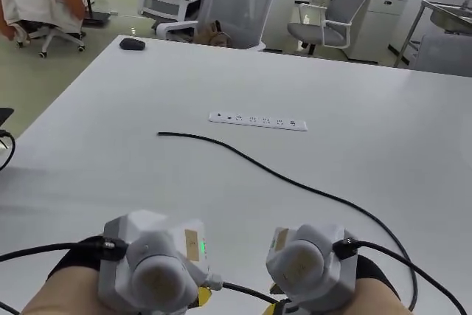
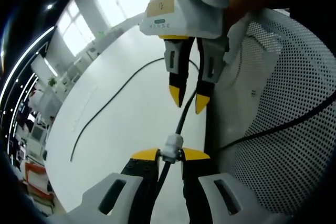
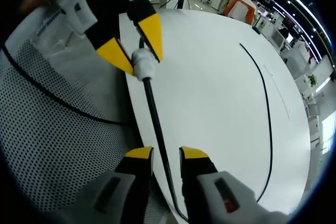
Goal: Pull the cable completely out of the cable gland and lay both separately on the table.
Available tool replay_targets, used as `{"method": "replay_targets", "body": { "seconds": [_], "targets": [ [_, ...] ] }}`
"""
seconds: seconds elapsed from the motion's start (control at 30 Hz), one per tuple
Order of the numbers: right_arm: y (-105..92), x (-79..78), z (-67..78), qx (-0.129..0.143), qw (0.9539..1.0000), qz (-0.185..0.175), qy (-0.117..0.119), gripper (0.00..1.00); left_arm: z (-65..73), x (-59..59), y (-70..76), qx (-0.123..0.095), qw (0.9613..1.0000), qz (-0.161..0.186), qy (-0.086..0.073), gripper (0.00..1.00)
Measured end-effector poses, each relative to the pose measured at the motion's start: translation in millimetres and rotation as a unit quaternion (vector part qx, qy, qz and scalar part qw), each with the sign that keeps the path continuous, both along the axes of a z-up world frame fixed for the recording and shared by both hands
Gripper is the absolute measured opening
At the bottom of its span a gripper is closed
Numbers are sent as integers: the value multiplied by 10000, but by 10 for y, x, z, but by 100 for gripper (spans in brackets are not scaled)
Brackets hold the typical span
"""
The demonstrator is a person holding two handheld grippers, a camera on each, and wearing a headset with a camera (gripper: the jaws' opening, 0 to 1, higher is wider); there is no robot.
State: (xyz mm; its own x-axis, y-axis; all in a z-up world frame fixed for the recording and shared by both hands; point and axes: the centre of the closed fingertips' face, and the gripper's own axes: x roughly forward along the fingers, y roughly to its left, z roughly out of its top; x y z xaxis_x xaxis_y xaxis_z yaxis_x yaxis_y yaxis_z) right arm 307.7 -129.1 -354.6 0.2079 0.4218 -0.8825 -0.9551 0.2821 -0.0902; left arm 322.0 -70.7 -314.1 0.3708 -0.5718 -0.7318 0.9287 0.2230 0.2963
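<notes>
Left hand-held gripper (image 2: pixel 169 155) tight around cable gland (image 2: pixel 172 146), cable (image 2: pixel 181 120) beyond

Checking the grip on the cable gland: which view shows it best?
Left gripper view: the cable gland sits close, clamped in the left claw. Right gripper view shows it farther off; head view mostly hides it.

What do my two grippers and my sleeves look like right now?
Both the left gripper and right gripper have rounded white housings, dark jaws and yellow fingertips. Each housing carries a tan label and trails a black lead; the left one shows a green light. Dark cuffs cover the wrists.
</notes>
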Motion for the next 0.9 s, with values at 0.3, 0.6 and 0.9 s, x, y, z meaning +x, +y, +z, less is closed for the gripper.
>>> {"method": "replay_targets", "body": {
  "seconds": [0.3, 0.6, 0.9],
  "targets": [
    [404, 5, 366, 1055, 9920, 476, -507, 19, 54, -45, -3, -28, 10000, -15, -28, 18],
    [509, -46, 446, 1251, 9877, 708, -623, 8, 73, -60, -10, -62, 10000, -45, -40, 18],
    [405, 11, 344, 863, 9913, 686, -714, 3, 81, -40, 7, -46, 10000, 7, -68, 18]
  ]
}}
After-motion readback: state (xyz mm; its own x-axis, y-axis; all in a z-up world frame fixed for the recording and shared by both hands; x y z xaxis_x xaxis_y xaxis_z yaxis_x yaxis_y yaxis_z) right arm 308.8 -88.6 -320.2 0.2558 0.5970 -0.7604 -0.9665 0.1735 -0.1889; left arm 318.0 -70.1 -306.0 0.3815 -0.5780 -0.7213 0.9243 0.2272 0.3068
